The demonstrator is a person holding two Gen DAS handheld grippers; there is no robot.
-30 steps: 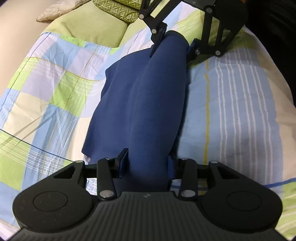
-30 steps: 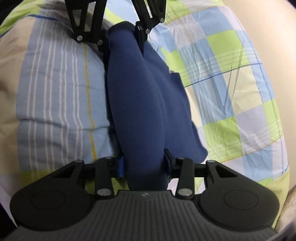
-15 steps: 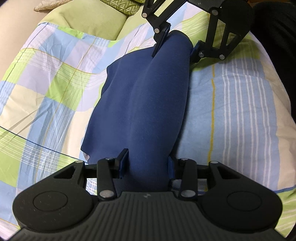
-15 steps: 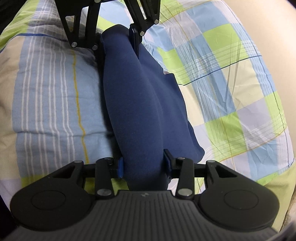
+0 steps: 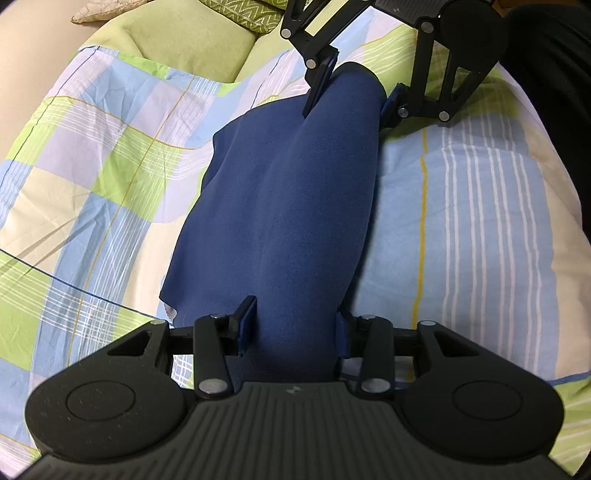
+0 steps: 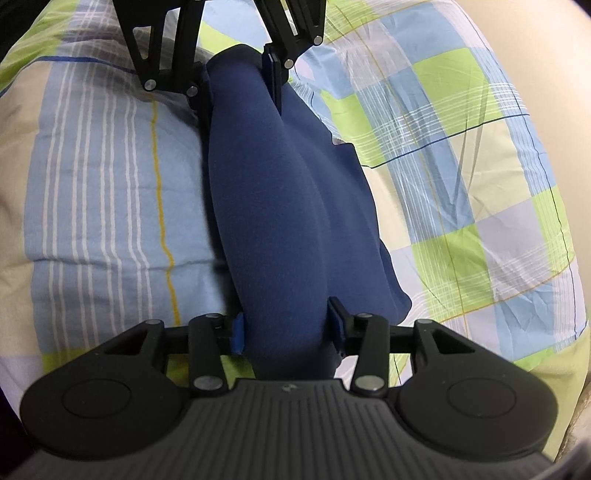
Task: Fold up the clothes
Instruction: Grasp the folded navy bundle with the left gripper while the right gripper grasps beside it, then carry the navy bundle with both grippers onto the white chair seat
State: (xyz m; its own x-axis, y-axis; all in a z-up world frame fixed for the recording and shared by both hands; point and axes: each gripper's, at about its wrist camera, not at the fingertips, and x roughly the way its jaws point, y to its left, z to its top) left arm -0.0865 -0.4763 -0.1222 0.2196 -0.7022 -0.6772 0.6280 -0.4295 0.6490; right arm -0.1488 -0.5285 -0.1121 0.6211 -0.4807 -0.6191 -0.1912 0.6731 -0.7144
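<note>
A dark blue garment is stretched between my two grippers above the bed, its loose side hanging down onto the sheet. My left gripper is shut on one end of it. My right gripper is shut on the other end. Each gripper shows at the top of the other's view, the right one in the left wrist view and the left one in the right wrist view.
A checked green, blue and cream bedsheet covers the bed; a blue striped part lies on the other side. Green pillows sit at the head. A beige wall runs along the bed.
Both grippers have shifted a little with the garment still held taut between them; the bed pattern has slid slightly in both views.
</note>
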